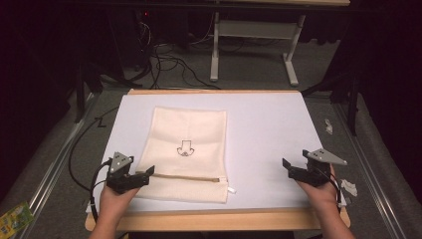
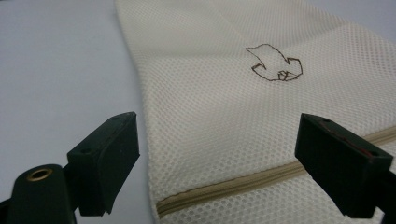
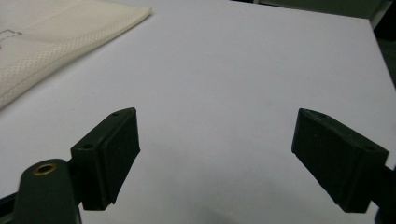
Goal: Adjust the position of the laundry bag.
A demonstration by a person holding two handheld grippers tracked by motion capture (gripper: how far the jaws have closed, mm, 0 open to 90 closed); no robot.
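Note:
A cream mesh bag [image 1: 186, 149] lies flat on the white board [image 1: 268, 129], with a small embroidered mark [image 1: 185, 149] at its middle and a tan zipper [image 1: 186, 177] along its near end. My left gripper [image 1: 145, 175] hovers at the bag's near-left corner, jaws open, over the zipper's left end [image 2: 224, 186]. The mesh bag [image 2: 243, 93] runs away between those jaws. My right gripper [image 1: 287, 167] stands open over bare board near the right front edge, with nothing between its jaws [image 3: 215, 154]. The bag's far corner [image 3: 70, 28] lies off to its upper left.
A white zipper pull [image 1: 232, 190] sticks out at the bag's near-right corner. The board rests on a wooden table [image 1: 219, 220]. Scraps of white paper [image 1: 349, 186] lie right of the table. Cables [image 1: 169, 62] and a white table frame [image 1: 254, 30] stand on the floor beyond.

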